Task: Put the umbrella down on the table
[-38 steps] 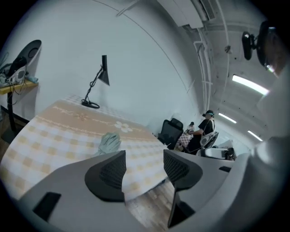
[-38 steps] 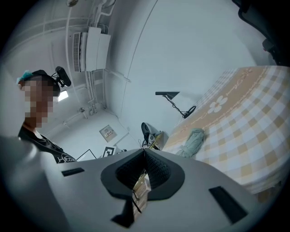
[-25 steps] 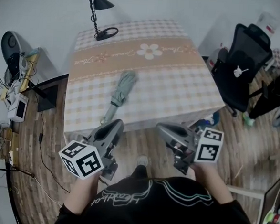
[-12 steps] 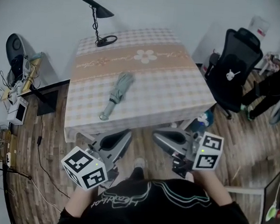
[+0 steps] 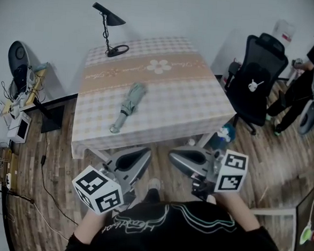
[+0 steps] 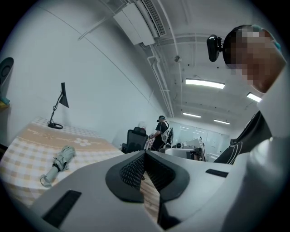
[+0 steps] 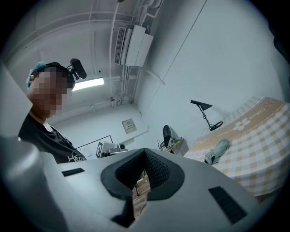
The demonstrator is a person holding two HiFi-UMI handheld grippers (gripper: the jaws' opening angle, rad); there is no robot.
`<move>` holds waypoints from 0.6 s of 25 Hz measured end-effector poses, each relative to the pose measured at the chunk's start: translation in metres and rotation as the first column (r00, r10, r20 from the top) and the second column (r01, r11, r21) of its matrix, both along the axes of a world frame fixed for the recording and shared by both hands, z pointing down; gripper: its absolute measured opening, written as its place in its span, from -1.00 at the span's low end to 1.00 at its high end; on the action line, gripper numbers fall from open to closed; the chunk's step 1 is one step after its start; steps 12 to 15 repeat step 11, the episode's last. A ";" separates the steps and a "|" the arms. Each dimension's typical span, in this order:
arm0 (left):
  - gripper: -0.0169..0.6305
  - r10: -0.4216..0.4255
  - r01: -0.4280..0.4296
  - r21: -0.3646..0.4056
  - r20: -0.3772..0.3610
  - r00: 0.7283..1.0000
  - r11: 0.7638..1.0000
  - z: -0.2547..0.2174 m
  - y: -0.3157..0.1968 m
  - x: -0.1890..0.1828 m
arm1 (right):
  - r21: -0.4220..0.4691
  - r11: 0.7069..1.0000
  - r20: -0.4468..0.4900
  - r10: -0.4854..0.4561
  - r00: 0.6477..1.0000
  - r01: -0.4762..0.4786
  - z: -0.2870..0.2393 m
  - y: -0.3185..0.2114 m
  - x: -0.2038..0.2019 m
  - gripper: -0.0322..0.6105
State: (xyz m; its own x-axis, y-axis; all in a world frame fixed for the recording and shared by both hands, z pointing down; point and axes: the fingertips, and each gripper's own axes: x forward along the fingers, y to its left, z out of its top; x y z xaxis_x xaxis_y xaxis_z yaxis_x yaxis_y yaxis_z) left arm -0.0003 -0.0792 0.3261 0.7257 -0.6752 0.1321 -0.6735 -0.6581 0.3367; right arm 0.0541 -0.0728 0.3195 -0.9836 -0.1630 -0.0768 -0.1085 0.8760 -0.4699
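Head view first: the umbrella (image 5: 127, 105) is folded up and lying flat on the table (image 5: 191, 98), a bit left of the middle, with one end toward the near edge. Both grippers are off the table, over the wood floor (image 5: 53, 158) on the near side. The left gripper (image 5: 146, 152) and right gripper (image 5: 172, 153) sit side by side, tips toward the table, well apart from the umbrella. The table has a checked cloth with a beige band and a flower print, and there's a black lamp (image 5: 107, 25) at the far left corner. Only this view shows the whole layout: a black chair (image 5: 255, 75) right of the table and cable clutter (image 5: 16, 107) along the left wall.

Left gripper view: the jaws are pressed together with nothing in them. The umbrella sits low on the left, well ahead of the tip. You also get the ceiling lights (image 6: 204, 84) and a person (image 6: 161, 131) standing past the chair (the head view only catches them at its right edge).

Right gripper view: the jaws are together too, and empty. The umbrella shows off to the right on the cloth, nowhere near the tip. There's a small notice (image 7: 129, 125) on the far wall that the other views don't show.
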 end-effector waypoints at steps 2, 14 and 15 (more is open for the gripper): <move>-0.95 0.003 -0.003 0.002 0.005 1.000 1.000 0.000 0.002 0.003 | 0.007 1.000 0.002 0.001 1.000 -0.001 -0.002 0.003 0.003 -0.87; -0.95 -0.002 0.001 0.024 0.045 0.999 1.000 -0.008 0.006 0.013 | 0.026 1.000 0.003 -0.003 1.000 0.002 -0.009 0.010 0.011 -0.87; -0.95 -0.002 0.001 0.024 0.045 0.999 1.000 -0.008 0.006 0.013 | 0.026 1.000 0.003 -0.003 1.000 0.002 -0.009 0.010 0.011 -0.87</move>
